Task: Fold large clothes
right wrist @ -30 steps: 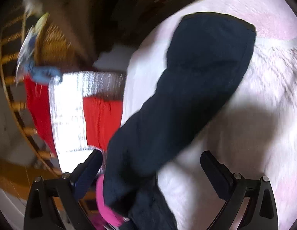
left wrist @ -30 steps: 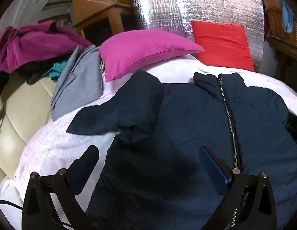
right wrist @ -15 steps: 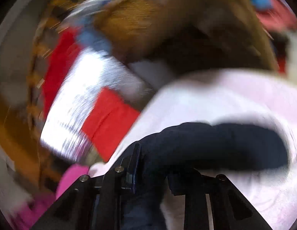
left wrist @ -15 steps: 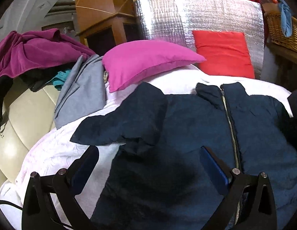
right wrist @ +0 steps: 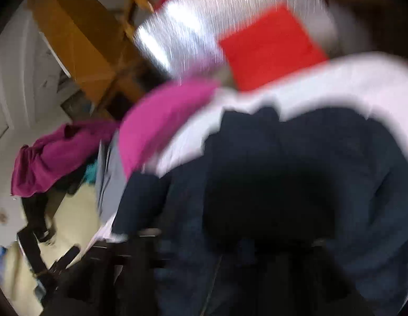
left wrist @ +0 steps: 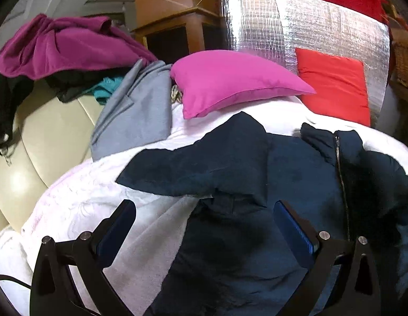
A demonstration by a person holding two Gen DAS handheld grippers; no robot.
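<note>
I am working on a dark navy jacket (left wrist: 296, 173) that is lying spread, zip up, on a white blanket (left wrist: 80, 200) over the bed, just below a pink pillow (left wrist: 230, 81) and a red cushion (left wrist: 335, 84) leaning on a silver foil panel (left wrist: 309, 26).

My left gripper (left wrist: 204, 223) is hovering over the jacket's lower body with its fingers (left wrist: 117, 226) standing wide apart and holding nothing — the cloth is lying beneath them, untouched. The left sleeve (left wrist: 193, 163) is sticking out sideways across the blanket, not yet folded in.

My right gripper (right wrist: 230, 237) is harder to read: its view is badly smeared, and its fingers are lost against the dark fabric low in the frame. The jaws are opening at this moment; whether any cloth is between them I cannot tell. Dark cloth seems to be lying over the jacket's right side, but I cannot tell whether it is a folded-in sleeve.

To do this fold well, I am judging that the left sleeve comes next. I should be pinching it near the cuff end, not mid-sleeve, lifting only enough to clear the body, and laying it straight across the chest so it is not bunching. The puffy fabric will likely spring back — pressing it flat before letting go should help.
</note>
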